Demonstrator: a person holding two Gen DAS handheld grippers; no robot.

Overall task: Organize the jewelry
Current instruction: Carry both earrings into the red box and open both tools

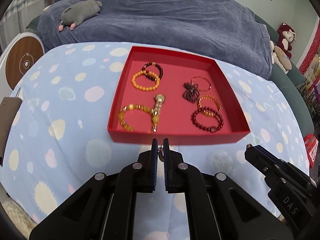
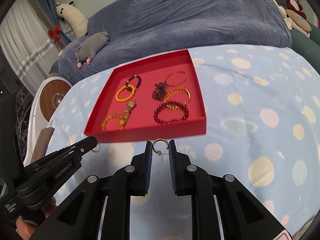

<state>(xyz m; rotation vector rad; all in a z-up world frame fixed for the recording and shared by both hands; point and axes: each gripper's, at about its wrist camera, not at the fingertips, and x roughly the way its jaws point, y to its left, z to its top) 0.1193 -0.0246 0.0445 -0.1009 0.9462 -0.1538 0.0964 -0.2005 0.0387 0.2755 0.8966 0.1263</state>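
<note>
A red tray (image 1: 238, 108) (image 2: 200, 92) on the spotted cloth holds several bracelets: orange beads (image 1: 145, 81), dark red beads (image 1: 207, 119), a yellow stone bracelet (image 1: 128, 118) and a gold watch (image 1: 159, 105). My left gripper (image 1: 160, 147) is shut on a small hoop earring (image 1: 161, 154) just in front of the tray; it also shows in the right wrist view (image 2: 96, 143). My right gripper (image 2: 160, 148) is shut on a gold hoop earring (image 2: 159, 145) in front of the tray; it shows in the left wrist view (image 1: 253, 150).
A blue blanket-covered sofa (image 1: 170, 20) with a grey plush (image 1: 80, 13) lies behind the table. A round white and wood device (image 1: 24, 62) stands at the left. Stuffed toys (image 1: 285, 38) sit at the right.
</note>
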